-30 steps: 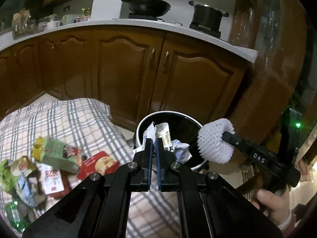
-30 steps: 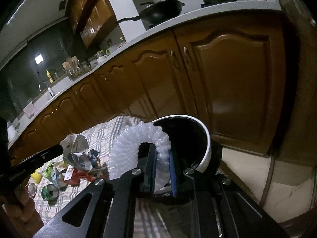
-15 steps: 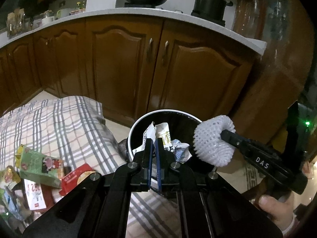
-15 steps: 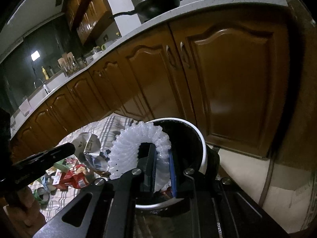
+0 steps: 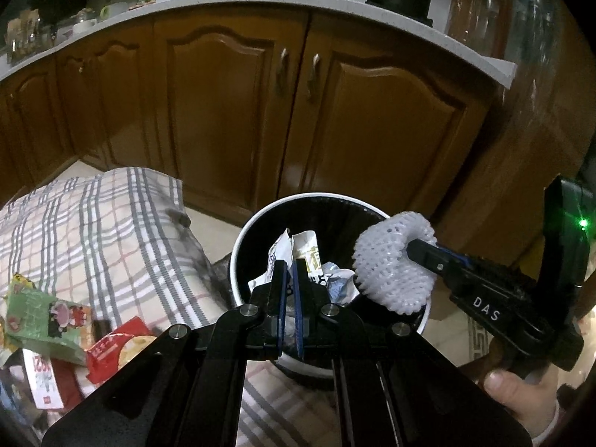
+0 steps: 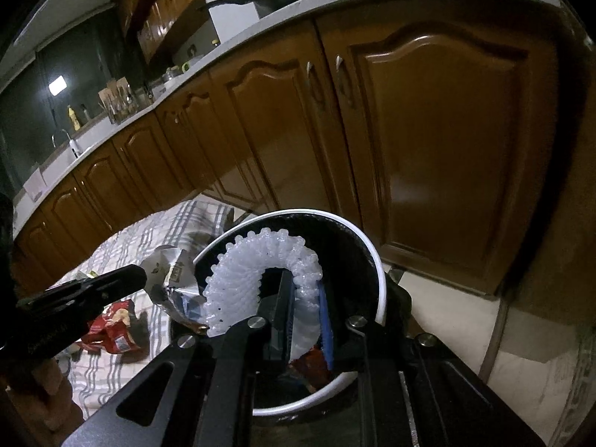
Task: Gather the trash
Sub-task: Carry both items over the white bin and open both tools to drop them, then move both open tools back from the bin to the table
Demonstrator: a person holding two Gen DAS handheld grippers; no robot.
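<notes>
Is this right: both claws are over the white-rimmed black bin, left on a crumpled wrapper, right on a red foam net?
One error: the foam fruit net in the right claw is white, not red, as the right wrist view shows. The rest holds: left claw pinches the crumpled wrapper above the white-rimmed black bin.

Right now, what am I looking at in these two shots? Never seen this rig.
There is no robot. A person holds a hand-held gripper in each hand, and each one carries a fisheye camera that looks along its fingers. The left camera's picture shows the left hand-held gripper shut on a crumpled wrapper above the white-rimmed bin. The right camera's picture shows the right hand-held gripper with its jaws opening and a white foam fruit net between them, also over the bin. More snack packets lie on the plaid cloth beside it.
</notes>
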